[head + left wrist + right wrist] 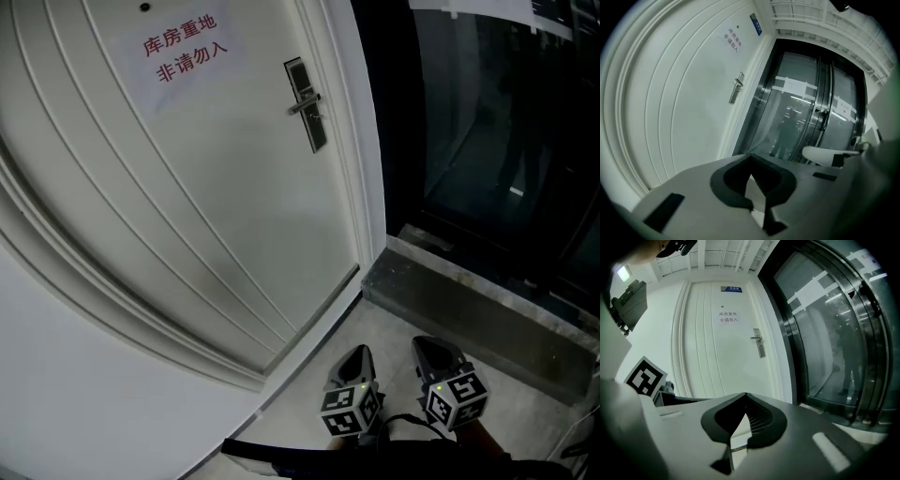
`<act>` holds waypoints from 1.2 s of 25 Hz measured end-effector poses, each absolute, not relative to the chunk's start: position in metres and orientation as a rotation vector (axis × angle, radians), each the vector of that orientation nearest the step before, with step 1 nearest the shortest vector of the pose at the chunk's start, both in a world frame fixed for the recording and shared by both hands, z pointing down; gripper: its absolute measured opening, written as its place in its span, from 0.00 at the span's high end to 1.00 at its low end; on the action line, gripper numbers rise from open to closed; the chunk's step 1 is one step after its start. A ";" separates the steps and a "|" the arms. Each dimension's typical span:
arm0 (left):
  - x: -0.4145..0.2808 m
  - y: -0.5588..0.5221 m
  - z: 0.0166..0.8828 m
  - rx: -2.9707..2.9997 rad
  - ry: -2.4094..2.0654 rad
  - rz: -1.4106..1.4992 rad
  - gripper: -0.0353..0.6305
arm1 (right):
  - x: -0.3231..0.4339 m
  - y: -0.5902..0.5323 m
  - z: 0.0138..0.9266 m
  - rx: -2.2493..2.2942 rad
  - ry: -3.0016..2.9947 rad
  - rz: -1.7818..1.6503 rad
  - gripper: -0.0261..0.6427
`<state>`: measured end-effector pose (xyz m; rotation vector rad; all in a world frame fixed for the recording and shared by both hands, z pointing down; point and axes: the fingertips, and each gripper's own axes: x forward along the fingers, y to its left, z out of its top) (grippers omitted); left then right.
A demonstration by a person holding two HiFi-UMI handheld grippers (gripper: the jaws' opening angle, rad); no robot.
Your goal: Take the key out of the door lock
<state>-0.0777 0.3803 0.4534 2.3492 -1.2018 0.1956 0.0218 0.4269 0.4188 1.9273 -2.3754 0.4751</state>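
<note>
The white door (187,187) carries a dark lock plate with a silver lever handle (307,103), also seen in the left gripper view (736,87) and the right gripper view (759,342). No key can be made out at this distance. My left gripper (357,354) and right gripper (431,347) hang side by side low over the floor, far below and to the right of the lock. The left gripper (750,157) is shut on nothing, its jaws meeting at the tips. The right gripper (745,395) is the same.
A paper notice with red characters (183,47) is stuck on the door above the handle's height. Dark glass doors (506,141) stand to the right of the door frame, behind a grey stone sill (469,309). A blue plate (731,288) sits over the door.
</note>
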 end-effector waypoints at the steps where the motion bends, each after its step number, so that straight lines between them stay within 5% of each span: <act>1: -0.077 0.360 0.449 2.360 -1.203 0.192 0.95 | 0.024 0.407 0.415 1.936 -2.378 0.466 0.96; 30: 0.017 -0.043 0.452 2.167 -1.452 0.135 0.95 | 0.133 -0.032 0.392 1.627 -2.573 0.306 0.96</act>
